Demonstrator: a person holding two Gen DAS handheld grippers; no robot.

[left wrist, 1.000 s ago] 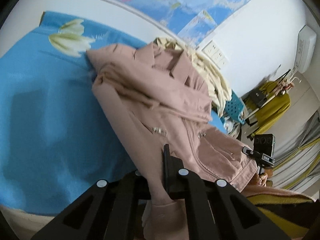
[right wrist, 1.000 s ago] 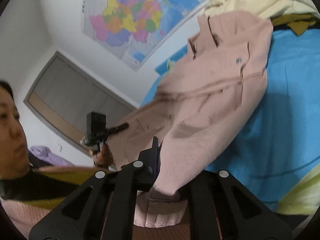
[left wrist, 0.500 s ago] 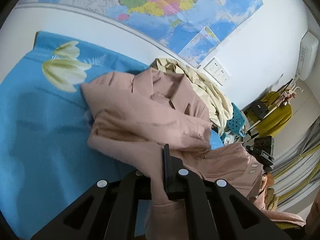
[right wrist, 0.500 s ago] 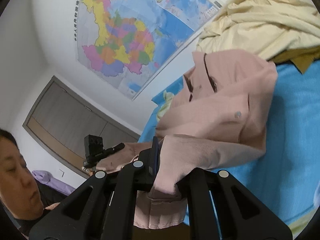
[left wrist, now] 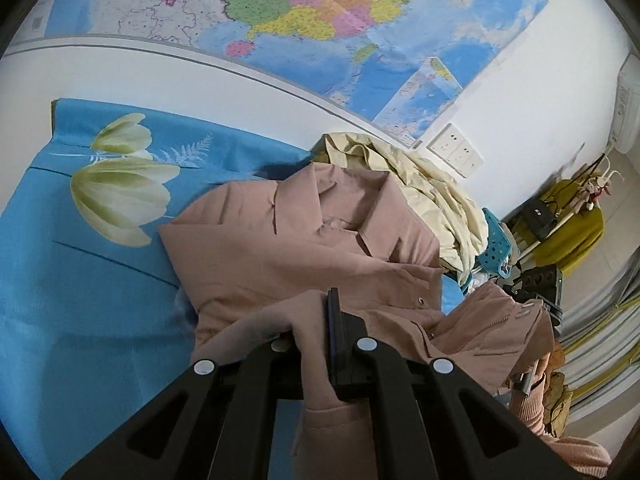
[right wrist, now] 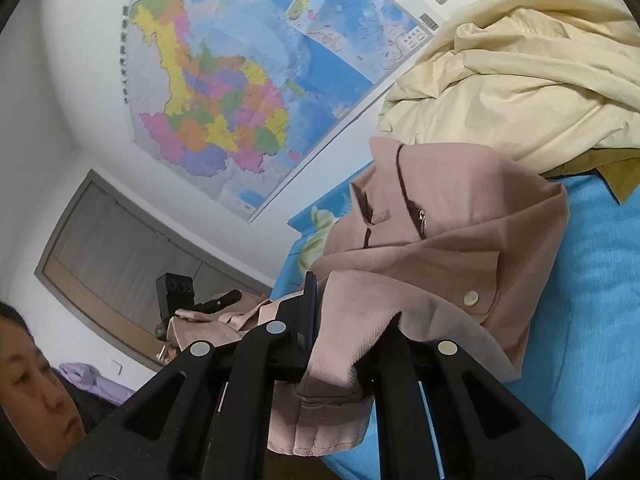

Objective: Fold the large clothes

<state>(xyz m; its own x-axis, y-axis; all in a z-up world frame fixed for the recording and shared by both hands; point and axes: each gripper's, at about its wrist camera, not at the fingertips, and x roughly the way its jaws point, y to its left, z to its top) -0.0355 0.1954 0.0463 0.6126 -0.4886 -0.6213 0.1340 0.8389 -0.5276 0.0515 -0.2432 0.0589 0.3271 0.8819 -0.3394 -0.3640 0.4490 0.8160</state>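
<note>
Dusty-pink cotton makes up the large collared jacket (left wrist: pixel 304 240) spread on the bed, whose bright blue sheet printed with pale tulips (left wrist: pixel 80 272) shows bare on one side of it. The jacket's collar end lies toward the wall, touching a crumpled cream-yellow garment (left wrist: pixel 436 196) heaped there, with a strip of mustard-brown cloth (right wrist: pixel 616 176) poking out beneath that heap in the right wrist view. The lower part of the jacket is lifted off the sheet and doubled toward the collar.

The left tongs (left wrist: pixel 326 320) are clamped tight on a fold of the jacket's pink cloth near its hem, which drapes down over the black frame. The right tongs (right wrist: pixel 320 320) are likewise closed on another bit of the same jacket, a hemmed edge hanging below them and a pearly button (right wrist: pixel 471 298) lying just beside the pinch. Each wrist view shows the other tool's boxy black camera (left wrist: pixel 540 280) with pink fabric bunched at it.

A large coloured wall map (right wrist: pixel 224 92) hangs above the bed, with white wall sockets (left wrist: pixel 454 152) near its corner.
</note>
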